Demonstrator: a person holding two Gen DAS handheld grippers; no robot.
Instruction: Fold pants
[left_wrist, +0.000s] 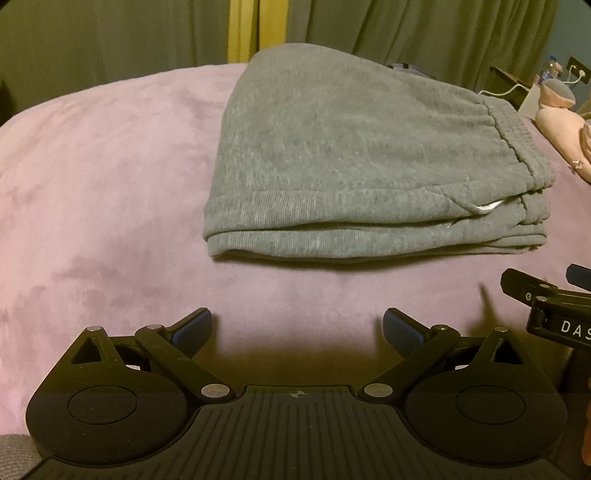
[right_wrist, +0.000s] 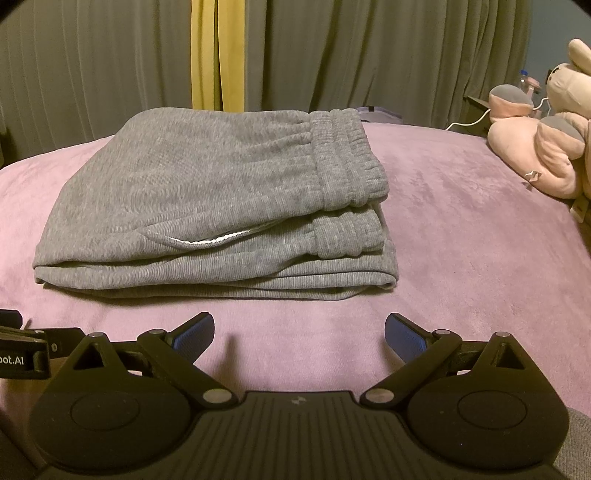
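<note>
Covering the whole surface, a pink-purple plush blanket (right_wrist: 461, 229); on its middle, lying flat and folded in layers, the grey sweatpants (right_wrist: 207, 192), elastic waistband (right_wrist: 347, 155) on top at the right. Near the right edge, a pink plush toy (right_wrist: 546, 147). Spread wide and empty, just before the pants, left gripper (left_wrist: 297, 326) and right gripper (right_wrist: 299, 330).
</note>
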